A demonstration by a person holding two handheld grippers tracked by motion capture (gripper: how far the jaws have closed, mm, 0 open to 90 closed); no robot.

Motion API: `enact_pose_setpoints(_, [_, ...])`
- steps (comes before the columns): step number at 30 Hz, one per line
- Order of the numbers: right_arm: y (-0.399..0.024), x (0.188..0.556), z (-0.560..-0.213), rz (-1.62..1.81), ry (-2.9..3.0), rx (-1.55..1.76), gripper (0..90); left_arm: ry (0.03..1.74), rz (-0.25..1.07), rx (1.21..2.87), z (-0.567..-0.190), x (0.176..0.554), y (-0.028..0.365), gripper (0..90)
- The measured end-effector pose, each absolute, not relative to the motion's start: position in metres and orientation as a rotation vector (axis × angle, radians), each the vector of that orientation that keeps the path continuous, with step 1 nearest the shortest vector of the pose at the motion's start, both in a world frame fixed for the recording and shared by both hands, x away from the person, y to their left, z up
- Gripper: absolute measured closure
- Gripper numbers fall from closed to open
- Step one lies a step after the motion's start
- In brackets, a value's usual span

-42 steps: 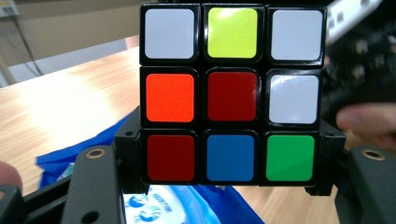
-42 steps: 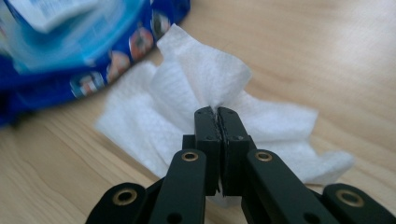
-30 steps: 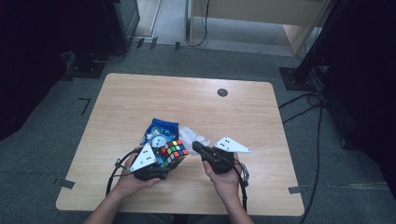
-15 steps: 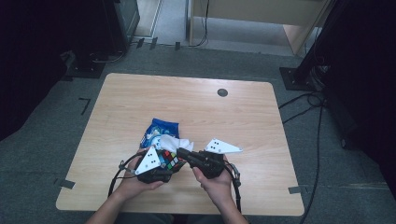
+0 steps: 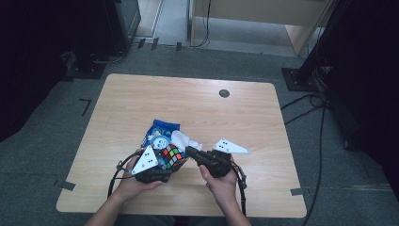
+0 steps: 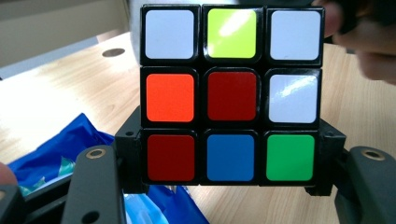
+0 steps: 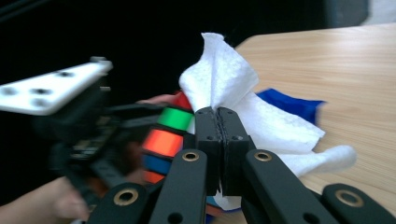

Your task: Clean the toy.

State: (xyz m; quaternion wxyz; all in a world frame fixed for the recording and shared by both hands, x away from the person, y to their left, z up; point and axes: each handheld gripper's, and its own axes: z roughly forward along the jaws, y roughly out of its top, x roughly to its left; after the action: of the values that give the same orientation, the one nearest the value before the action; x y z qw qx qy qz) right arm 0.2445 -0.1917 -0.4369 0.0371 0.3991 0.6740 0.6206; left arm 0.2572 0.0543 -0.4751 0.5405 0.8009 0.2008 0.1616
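While the left claw point(image 5: 170, 162) clamps the puzzle cube point(image 6: 232, 93) by its bottom layer above the tabletop's point(image 5: 141, 99) near edge, the right claw point(image 7: 218, 121), pinched fully shut on a white tissue point(image 7: 224, 79), sits just right of it. The cube lies left of the tissue, almost touching; a blue packet point(image 5: 162, 129) lies just beyond.

Your high view is dim, dark toward nine and three o'clock; glare hits the cube point(image 6: 232, 93) at twelve, and the left gripper point(image 7: 88, 135) blurs at nine
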Motion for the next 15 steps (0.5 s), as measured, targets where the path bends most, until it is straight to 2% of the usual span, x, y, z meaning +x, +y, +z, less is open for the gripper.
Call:
enact_pose_setpoints(8, [-0.183, 0.237, -0.427, 1.959, 2.174, 1.118, 89.1, 0.544, 0.401, 1.86, -0.471, 0.264, 0.066, 34.2])
enact_pose_setpoints(15, [-0.205, 0.251, -0.447, 1.793, 2.098, 1.26, 89.0, 0.514, 0.39, 1.813, -0.464, 0.263, 0.075, 34.2])
